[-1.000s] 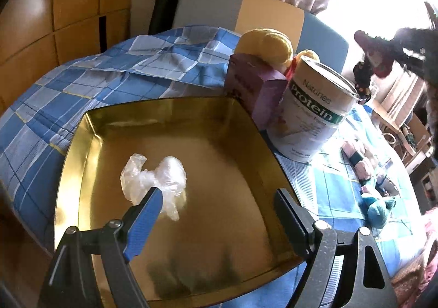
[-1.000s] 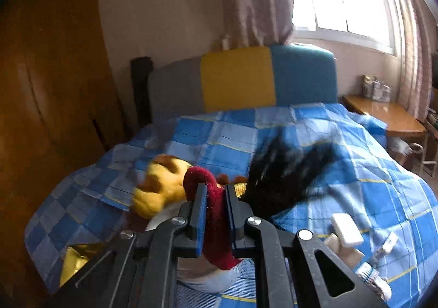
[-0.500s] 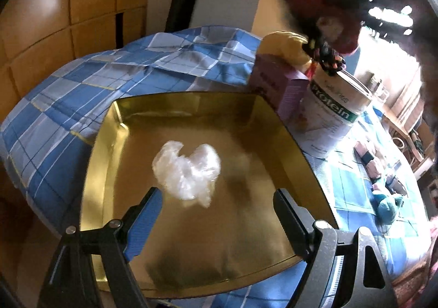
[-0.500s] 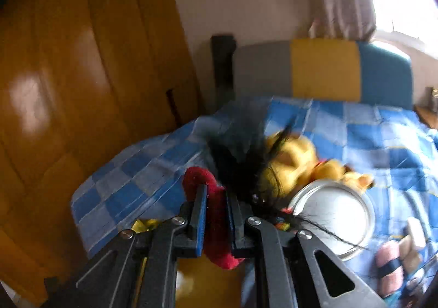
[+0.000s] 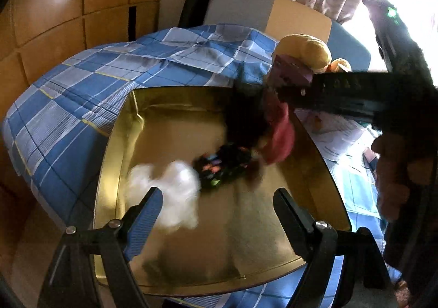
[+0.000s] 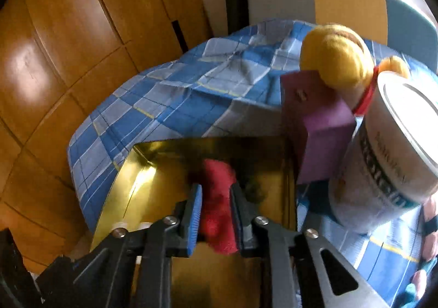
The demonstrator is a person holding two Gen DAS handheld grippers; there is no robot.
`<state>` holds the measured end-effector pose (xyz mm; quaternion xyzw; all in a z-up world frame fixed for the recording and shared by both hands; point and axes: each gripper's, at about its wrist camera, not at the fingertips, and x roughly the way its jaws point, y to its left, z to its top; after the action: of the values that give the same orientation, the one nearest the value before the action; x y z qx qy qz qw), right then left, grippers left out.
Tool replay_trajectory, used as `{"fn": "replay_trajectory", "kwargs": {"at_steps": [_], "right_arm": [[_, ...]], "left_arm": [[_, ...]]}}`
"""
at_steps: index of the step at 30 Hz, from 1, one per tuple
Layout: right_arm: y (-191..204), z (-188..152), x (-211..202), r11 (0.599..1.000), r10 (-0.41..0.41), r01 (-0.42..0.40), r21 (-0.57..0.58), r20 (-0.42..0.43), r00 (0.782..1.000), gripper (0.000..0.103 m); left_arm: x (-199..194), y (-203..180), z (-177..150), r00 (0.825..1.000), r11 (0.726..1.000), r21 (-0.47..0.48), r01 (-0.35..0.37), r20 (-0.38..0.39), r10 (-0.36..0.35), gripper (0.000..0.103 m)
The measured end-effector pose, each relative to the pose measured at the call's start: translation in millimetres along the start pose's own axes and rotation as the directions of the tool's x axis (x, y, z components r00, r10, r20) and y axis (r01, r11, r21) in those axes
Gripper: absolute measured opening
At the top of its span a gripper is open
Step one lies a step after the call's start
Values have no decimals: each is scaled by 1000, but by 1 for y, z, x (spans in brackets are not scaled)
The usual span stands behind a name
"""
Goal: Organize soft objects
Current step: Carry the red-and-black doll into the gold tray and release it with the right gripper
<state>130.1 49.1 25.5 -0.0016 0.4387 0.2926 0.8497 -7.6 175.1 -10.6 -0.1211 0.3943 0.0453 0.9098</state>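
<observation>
Doll [image 5: 276, 130], blurred, red cloth with black hair and a dark patch of coloured dots, hangs over the gold tray [image 5: 175, 130], ahead of the left gripper [image 5: 216, 208] and between its two fingers' lines. That gripper's jaws stand wide apart with nothing between them. A crumpled white plastic wad [image 5: 175, 184] lies just beyond its left finger. The right gripper's black body reaches in from the right.

From the right wrist, the right gripper [image 6: 216, 208] has the doll's red cloth [image 6: 219, 198] between its jaws, which are opening; black hair shows just past the right finger. Ahead to the right stand a purple box [image 6: 320, 138], a yellow plush [image 6: 334, 53] and a white tin [image 6: 397, 149] on a blue checked cloth [image 6: 169, 97].
</observation>
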Motion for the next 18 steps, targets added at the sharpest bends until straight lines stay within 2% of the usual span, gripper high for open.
{"fn": "replay_trajectory", "kwargs": {"at_steps": [3, 5, 15, 18], "right_arm": [[-3, -9, -5, 1000, 2, -2, 11, -12, 1000, 38], [-2, -11, -10, 1000, -24, 24, 2, 0, 1000, 41], [-4, -32, -34, 997, -73, 73, 1, 48, 996, 42], [-9, -35, -35, 993, -113, 113, 18, 48, 992, 42]], "left_arm": [[-1, 1, 1, 1000, 1000, -1, -10, 3, 10, 85], [-2, 2, 2, 1000, 1000, -7, -15, 7, 15, 86], [-7, 4, 4, 999, 999, -12, -36, 28, 36, 89], [-6, 5, 3, 999, 999, -16, -36, 23, 36, 88]]}}
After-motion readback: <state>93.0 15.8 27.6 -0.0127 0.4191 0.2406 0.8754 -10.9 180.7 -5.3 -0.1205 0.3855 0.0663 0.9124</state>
